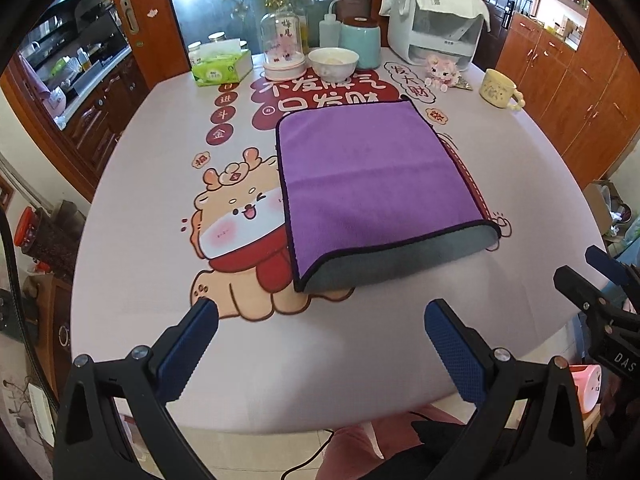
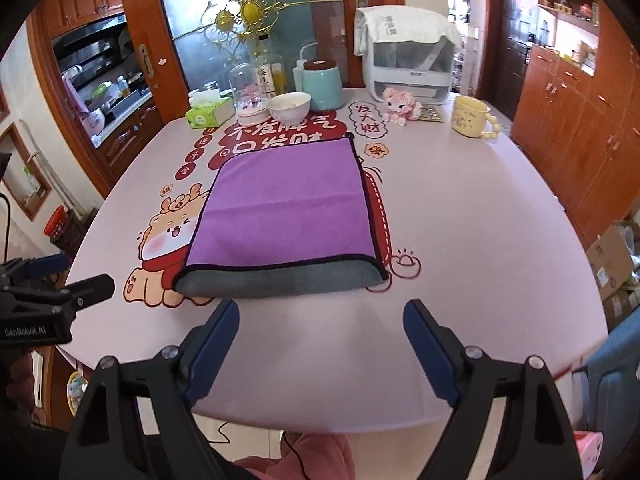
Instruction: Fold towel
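A purple towel [image 1: 372,184] with a grey underside lies on the table, folded over once, its rounded grey fold facing me; it also shows in the right wrist view [image 2: 286,212]. My left gripper [image 1: 320,320] is open and empty, above the table just short of the towel's near fold, toward its left corner. My right gripper [image 2: 320,320] is open and empty, just short of the fold's middle. The right gripper shows at the right edge of the left wrist view [image 1: 592,276]; the left one shows at the left edge of the right wrist view [image 2: 76,280].
The table [image 2: 480,240] has a pink printed cloth with a cartoon deer. At the back stand a tissue box [image 1: 222,66], a glass dome [image 1: 282,46], a white bowl [image 1: 334,64], a teal pot [image 1: 360,42], a white appliance [image 1: 436,20], a plush toy [image 1: 440,72] and a yellow mug [image 1: 498,88].
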A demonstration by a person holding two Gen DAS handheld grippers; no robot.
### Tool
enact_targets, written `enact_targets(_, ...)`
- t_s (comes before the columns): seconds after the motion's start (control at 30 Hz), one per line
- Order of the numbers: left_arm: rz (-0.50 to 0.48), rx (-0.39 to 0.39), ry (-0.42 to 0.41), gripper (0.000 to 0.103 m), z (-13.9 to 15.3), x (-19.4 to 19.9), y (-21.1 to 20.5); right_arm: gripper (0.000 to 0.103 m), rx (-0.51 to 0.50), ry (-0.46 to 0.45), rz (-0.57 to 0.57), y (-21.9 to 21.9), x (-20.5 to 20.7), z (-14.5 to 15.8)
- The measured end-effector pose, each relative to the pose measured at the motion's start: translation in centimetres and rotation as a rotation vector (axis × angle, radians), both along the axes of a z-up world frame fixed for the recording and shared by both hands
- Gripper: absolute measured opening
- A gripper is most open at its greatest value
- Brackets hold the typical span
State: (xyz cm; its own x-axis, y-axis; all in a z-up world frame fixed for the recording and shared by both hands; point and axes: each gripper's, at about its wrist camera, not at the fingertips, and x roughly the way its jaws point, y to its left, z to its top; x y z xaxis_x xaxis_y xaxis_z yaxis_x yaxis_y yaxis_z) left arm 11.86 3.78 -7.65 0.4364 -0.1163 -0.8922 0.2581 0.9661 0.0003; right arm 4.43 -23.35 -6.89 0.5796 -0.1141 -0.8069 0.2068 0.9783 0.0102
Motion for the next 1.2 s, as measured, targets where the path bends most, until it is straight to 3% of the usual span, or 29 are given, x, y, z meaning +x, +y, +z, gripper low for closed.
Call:
enact_targets(0.47,-0.030,0.009,0.049,0.103,-5.3,6.1,-1.7,0.078,-0.092,0.042,0.218,-4.8,5.9,-5.6)
enact_targets(0.7,-0.025,-0.024,0.098,0.102,-8.0,8.2,-1.9,0.067,-0.044,0.110,0.280,-7.1,8.0,-8.8)
enact_targets(0.83,0.001,-0.047,0.155,0.095,-9.6,9.3,-1.9,0.060,-0.009,0.144,0.299,-8.1,8.9,-10.0)
enact_targets(1.03,0.032,-0.072,0.208,0.091,-11.1,10.1,-1.9,0.047,0.027,0.198,0.341,-8.8,10.1,-11.7)
enact_targets(1.2,0.031,-0.110,0.251,0.081,-12.0,10.5,-2.0,0.043,0.051,0.225,0.360,-9.1,10.9,-12.5)
